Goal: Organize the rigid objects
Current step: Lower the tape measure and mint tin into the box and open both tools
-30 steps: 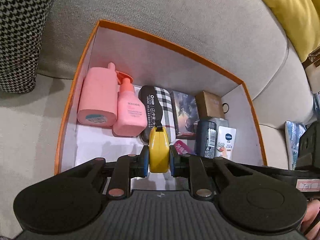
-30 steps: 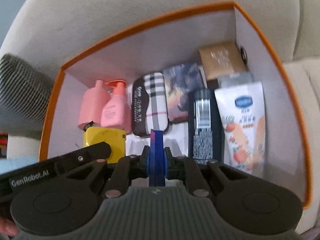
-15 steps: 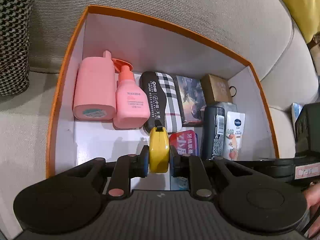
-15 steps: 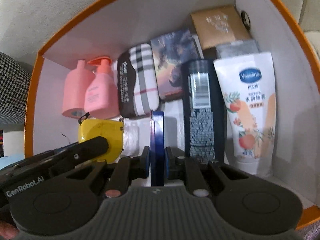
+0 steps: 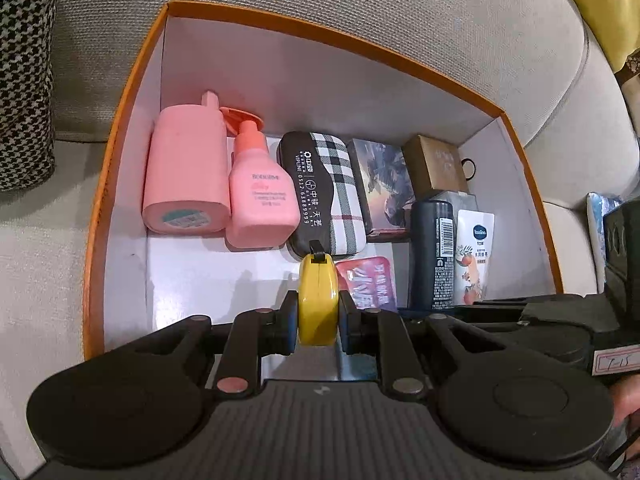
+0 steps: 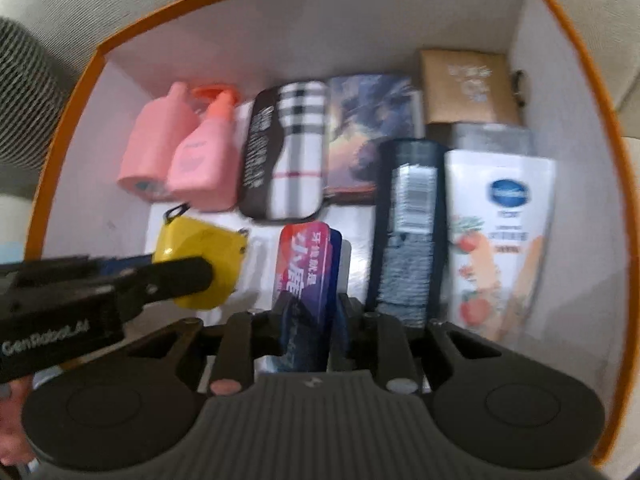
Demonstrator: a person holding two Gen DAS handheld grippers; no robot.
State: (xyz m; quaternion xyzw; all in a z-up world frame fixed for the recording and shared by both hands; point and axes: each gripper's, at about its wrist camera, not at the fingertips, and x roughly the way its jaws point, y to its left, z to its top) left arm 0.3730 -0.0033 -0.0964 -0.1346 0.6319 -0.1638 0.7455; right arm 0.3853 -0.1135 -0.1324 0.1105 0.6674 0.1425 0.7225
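Two grippers hang over an orange-rimmed box (image 5: 120, 184) set on a beige sofa (image 5: 360, 20). The left gripper (image 5: 318, 316) has its jaws clamped on a yellow tape measure (image 5: 318, 300), held on edge above the box floor near the front edge. The right gripper (image 6: 310, 320) has a flat red-and-blue packet (image 6: 306, 276) standing between its jaws, which have just been opening; whether the pads press on it cannot be told in the blurred view. Along the box's back wall lie two pink bottles (image 5: 188, 168) in the left corner, a plaid case (image 5: 326, 192), a picture box (image 5: 386, 188) and a brown carton (image 5: 434, 168) in the right corner. A dark bottle (image 5: 432, 252) and a white tube (image 5: 474, 252) lie by the right wall.
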